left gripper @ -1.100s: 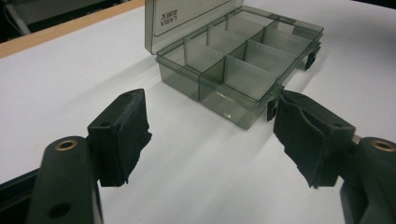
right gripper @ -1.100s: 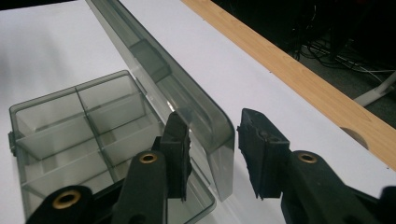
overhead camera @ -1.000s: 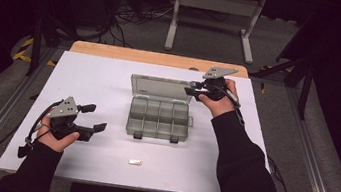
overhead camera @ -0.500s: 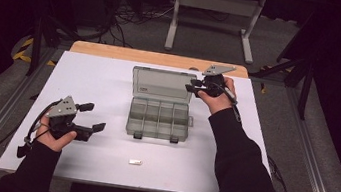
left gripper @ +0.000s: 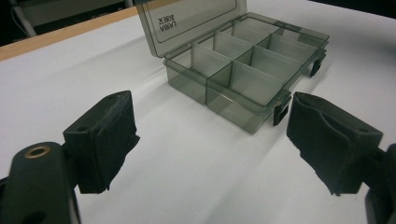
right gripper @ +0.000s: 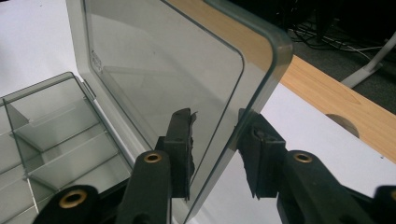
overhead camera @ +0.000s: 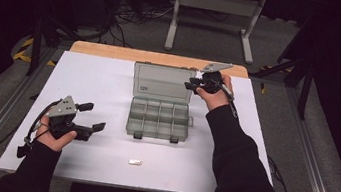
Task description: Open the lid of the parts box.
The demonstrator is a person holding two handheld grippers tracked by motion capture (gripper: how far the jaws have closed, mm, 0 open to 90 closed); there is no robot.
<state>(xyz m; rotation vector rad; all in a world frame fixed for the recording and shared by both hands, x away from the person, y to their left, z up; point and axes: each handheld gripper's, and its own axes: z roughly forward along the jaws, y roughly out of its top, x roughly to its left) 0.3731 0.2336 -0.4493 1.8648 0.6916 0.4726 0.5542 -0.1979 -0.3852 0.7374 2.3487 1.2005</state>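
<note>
A clear grey compartment box (overhead camera: 158,119) stands open in the middle of the white table, its lid (overhead camera: 163,81) raised at the back. My right gripper (overhead camera: 191,85) is at the lid's right edge. In the right gripper view its jaws (right gripper: 215,135) straddle the lid's edge (right gripper: 261,60), open, with a small gap at the left pad (right gripper: 184,140). My left gripper (overhead camera: 93,116) rests at the front left, well apart from the box. Its jaws (left gripper: 210,121) have just been opening and stand open with nothing between them, facing the box (left gripper: 247,70).
A small white piece (overhead camera: 135,162) lies near the table's front edge. The white sheet (overhead camera: 100,81) ends at a wooden strip (overhead camera: 114,52) at the back. Metal stand legs (overhead camera: 213,11) and cables lie on the floor beyond.
My right gripper has shifted slightly left, so its jaws now sit around the lid's right edge. The left hand has stayed in place with its jaws a little wider.
</note>
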